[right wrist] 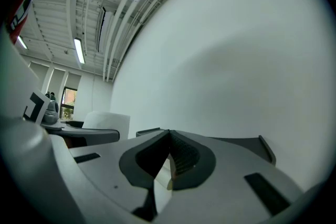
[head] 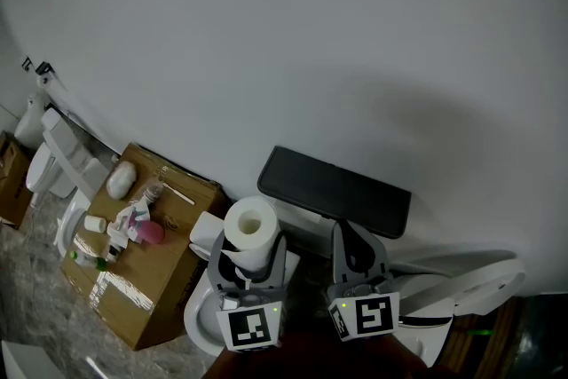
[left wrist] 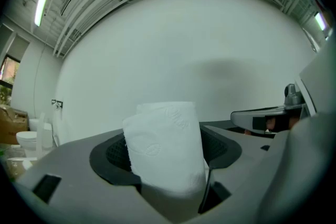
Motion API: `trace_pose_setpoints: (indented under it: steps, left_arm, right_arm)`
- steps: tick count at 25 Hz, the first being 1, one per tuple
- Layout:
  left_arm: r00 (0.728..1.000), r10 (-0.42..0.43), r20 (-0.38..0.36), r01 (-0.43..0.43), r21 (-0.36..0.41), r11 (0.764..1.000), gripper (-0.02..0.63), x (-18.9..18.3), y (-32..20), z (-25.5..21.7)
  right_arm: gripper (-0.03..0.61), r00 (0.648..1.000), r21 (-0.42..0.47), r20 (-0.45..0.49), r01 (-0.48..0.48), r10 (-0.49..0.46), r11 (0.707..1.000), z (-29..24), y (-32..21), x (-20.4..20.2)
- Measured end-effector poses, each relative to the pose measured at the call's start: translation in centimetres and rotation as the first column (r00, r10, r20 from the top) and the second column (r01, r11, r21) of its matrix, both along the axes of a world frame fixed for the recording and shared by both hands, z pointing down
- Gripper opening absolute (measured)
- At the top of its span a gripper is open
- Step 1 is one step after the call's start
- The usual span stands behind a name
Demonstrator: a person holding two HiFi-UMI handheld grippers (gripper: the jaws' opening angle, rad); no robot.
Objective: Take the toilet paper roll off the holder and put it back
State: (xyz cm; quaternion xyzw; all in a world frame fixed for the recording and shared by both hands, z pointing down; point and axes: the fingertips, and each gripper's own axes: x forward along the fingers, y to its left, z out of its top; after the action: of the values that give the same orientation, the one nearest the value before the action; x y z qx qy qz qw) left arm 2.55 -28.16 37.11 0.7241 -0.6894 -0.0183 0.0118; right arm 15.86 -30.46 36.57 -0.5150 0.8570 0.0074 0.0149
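Cardboard box [head: 169, 284] on the floor at left, flaps shut, tape strip glossy. Nothing seen inside it. The top carries loose bits: a white oval lump [head: 121, 179], a pink item [head: 152, 232], a small white bottle [head: 95, 225] and a thin stick. Labels too small to read.

Toilet paper roll [head: 251, 231] is up off any support, pinched in the L gripper [head: 252, 249]. It stands upright w/ the core hole facing up, just left of a black flat panel [head: 333, 189] mounted on the wall [head: 311, 40]. Can't tell if it touches the panel.

L gripper view only: roll [left wrist: 165, 147] fills the gap, embossed soft paper, and the dark ribbed pads press both its sides. Also shows a ceiling strip light [left wrist: 40, 5] and a white toilet [left wrist: 26, 140] far left.

R gripper [head: 353, 246] sits beside the L one, in front of the panel. In its own view the R gripper [right wrist: 169, 136] has its tips pressed together w/ nothing between them. Same ribbed dark pads, smooth grey shell.

Head view only: marker cubes on both grippers, white glossy fixtures [head: 200, 315] below them, wall plain matte white.
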Motion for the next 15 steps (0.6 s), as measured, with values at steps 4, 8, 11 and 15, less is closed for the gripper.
trace_pose_setpoints:
  steps: [4,8,11,15]
  left_arm:
    - [1.0,0.003,-0.007,-0.003,0.032,0.999,0.39,0.1,-0.1,-1.6]
    - [1.0,0.015,0.002,-0.015,0.084,0.996,0.39,0.3,-0.5,-3.8]
    - [1.0,0.026,0.012,-0.028,0.13,0.991,0.39,0.7,-1.1,-5.8]
    - [0.999,0.046,0.025,-0.05,0.188,0.981,0.39,1.3,-2.2,-8.2]
  right_arm:
    - [0.015,1.0,0.0,0.004,-0.003,0.003,1.0,0.0,-0.1,0.1]
    - [0.015,1.0,0.008,0.009,-0.007,0.006,1.0,-0.3,-0.2,0.1]
    - [0.015,1.0,0.016,0.016,-0.014,0.013,1.0,-0.7,-0.1,0.4]
    - [0.015,1.0,0.018,0.017,-0.021,0.021,1.0,-0.8,-0.1,0.6]
